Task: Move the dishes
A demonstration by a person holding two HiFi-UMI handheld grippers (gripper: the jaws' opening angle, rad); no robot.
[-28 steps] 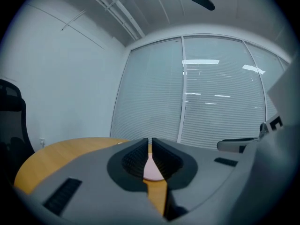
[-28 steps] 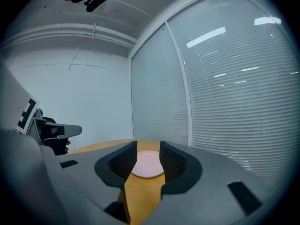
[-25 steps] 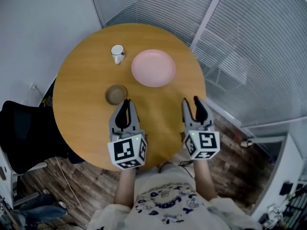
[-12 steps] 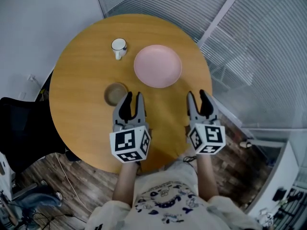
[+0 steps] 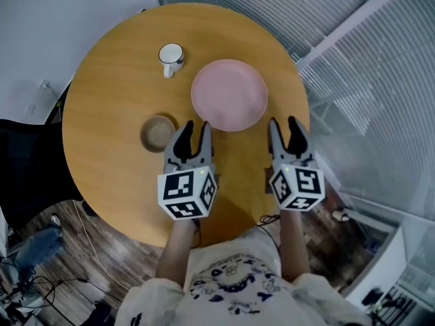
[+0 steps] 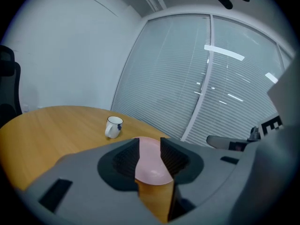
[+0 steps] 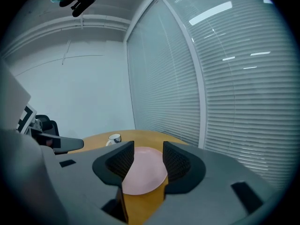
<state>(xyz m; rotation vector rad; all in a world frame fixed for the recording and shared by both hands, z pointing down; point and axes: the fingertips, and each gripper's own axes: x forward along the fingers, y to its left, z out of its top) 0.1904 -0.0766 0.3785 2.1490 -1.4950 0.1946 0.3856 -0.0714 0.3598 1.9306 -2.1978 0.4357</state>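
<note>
The person wears a pale cream shirt (image 5: 234,280) with short sleeves and a dark blue print across the chest, low in the frame. Above it, the left gripper (image 5: 196,125) and right gripper (image 5: 284,122) have grey bodies and dark ribbed fingers (image 5: 184,140), which have just been opening with nothing between them. Each carries a white cube (image 5: 187,193) with black square markers and a small green light (image 5: 202,170)
</note>
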